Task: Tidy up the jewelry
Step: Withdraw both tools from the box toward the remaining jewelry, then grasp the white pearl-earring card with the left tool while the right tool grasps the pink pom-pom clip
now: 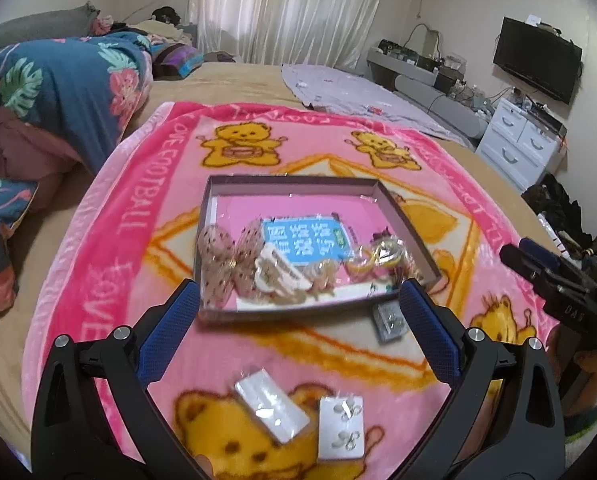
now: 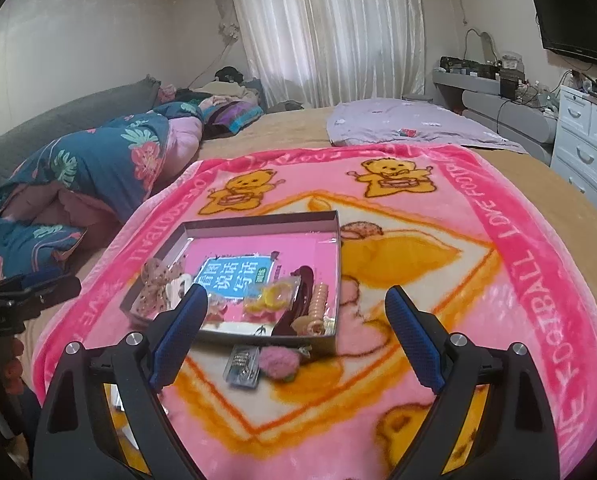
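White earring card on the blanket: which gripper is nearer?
Left. The earring card lies right under the open left gripper; the right gripper sits farther off, facing the box.

We hold our left gripper (image 1: 298,298) with its jaws spread wide, the blue-padded fingers (image 1: 428,328) angled downward and nothing between them. Our right gripper (image 2: 296,312) is likewise wide open and tilted downward, its blue pads (image 2: 412,336) clear of any object. In the left wrist view, the right gripper's dark body shows at the right edge; in the right wrist view, the left gripper's body sits at the left edge.
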Available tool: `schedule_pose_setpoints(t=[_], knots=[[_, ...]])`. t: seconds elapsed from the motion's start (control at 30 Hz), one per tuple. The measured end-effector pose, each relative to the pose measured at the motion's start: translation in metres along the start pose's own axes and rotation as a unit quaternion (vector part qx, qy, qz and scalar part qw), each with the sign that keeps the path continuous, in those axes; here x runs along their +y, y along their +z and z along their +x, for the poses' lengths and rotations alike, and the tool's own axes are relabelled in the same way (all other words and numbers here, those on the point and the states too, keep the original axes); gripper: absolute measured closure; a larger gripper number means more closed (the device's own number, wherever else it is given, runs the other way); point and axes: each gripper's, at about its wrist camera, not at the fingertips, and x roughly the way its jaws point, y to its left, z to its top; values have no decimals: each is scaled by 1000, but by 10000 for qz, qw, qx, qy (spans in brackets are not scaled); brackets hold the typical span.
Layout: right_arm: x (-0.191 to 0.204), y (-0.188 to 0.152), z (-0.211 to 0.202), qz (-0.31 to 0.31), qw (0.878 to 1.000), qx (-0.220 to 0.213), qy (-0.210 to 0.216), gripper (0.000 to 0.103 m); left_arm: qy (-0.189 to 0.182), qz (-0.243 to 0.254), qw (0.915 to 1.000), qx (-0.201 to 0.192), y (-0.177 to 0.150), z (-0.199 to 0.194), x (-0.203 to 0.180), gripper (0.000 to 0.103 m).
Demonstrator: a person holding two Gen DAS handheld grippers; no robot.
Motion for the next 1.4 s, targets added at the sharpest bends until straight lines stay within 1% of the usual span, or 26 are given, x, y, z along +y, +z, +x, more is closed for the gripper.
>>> schedule_pose_setpoints(t=[0.2, 0.33, 0.67, 0.9, 1.13, 1.2, 1.27, 1.4], knots=[[4, -9, -3, -93, 9999, 95, 0, 13, 104, -42, 9998, 173, -21, -2, 8, 10], [7, -16, -4, -127, 9998, 163, 12, 13, 110, 4, 9997, 238, -31, -5, 8, 10], [15, -30, -7, -227, 9991, 337, 106, 13, 4, 92, 9986, 528, -60, -9, 2, 10], [18, -41, -3, -231, 9981, 532, 188, 13, -179, 179, 9952, 943, -90, -4, -9, 10], [19, -50, -1, -297, 9974, 652, 98, 13, -469, 342, 9892, 1343, -123, 1, -23, 10], [17, -51, -1, -275, 9974, 667, 90, 13, -551, 375, 9875, 1431, -133, 3, -27, 21], [16, -52, -1, -241, 9974, 676, 92, 13, -593, 381, 9865, 1477, -137, 5, -30, 27], [15, -53, 0, -241, 9973, 687, 110, 13, -550, 378, 9867, 1480, -139, 14, -32, 30]])
